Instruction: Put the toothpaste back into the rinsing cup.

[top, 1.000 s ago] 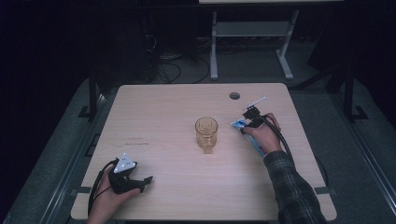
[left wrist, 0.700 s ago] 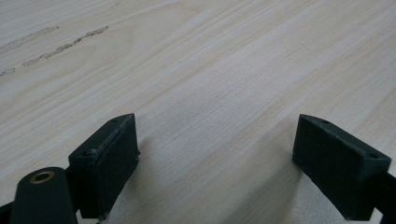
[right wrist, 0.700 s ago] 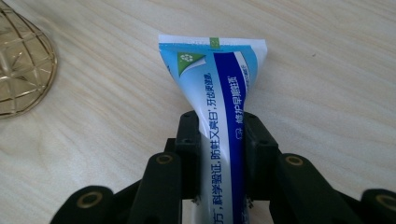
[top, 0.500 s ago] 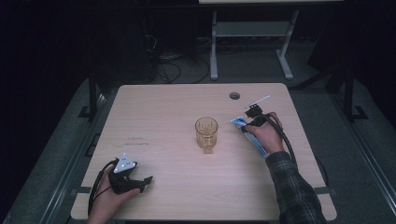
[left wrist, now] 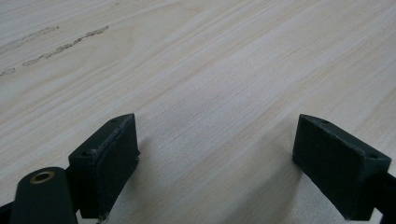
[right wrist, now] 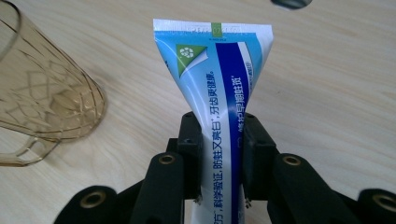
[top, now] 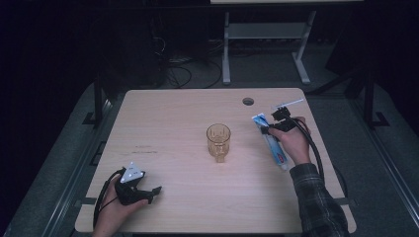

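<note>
- Right gripper (right wrist: 219, 154): jaws have just been closing and now clamp the blue-and-white tube (right wrist: 218, 88) across its middle, crimped end pointing away.
- Tube (top: 271, 140) is near the table's (top: 173, 118) right edge, right of the amber cup (top: 218, 140).
- Left gripper (left wrist: 219, 154): jaws spread wide over bare wood.

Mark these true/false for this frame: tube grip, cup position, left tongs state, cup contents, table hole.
1. The right tongs are closed on the blue-and-white toothpaste tube. True.
2. The amber faceted glass cup lies on its side. False: in the high view it stands upright near the middle of the light wooden table.
3. The left tongs hold a toothbrush. False: their jaws stand open with bare tabletop between them.
4. The tube's flat crimped end points away from the right tongs. True.
5. The tube is inside the cup. False: it is beside the cup, apart from it.
6. A round grey hole sits near the table's far edge. True.
</note>
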Demonstrator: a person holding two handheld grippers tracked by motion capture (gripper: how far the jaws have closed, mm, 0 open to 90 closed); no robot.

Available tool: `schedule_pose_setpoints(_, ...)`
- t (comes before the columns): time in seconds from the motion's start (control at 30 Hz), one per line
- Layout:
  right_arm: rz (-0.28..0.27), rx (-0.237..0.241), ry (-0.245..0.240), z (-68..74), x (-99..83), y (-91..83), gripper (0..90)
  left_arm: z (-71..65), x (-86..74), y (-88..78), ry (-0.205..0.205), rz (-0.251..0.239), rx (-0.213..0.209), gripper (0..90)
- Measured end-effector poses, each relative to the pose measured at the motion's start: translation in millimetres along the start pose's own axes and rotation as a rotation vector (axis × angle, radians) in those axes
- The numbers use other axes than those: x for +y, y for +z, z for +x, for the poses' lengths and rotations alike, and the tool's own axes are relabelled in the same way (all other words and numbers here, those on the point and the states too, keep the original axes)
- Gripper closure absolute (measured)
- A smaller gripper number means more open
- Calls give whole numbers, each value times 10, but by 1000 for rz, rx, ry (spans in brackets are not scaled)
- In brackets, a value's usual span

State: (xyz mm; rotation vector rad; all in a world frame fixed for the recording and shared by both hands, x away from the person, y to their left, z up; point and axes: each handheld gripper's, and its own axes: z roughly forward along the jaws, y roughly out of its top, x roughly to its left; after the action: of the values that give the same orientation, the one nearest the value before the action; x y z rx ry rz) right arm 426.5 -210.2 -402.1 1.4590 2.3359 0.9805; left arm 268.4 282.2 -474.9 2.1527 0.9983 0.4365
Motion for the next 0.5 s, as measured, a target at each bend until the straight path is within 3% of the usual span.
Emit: schedule_pose_setpoints(0.5, -157, 43, 28, -29, -102, -403, 733, 0, 0, 0, 0, 0, 0, 132)
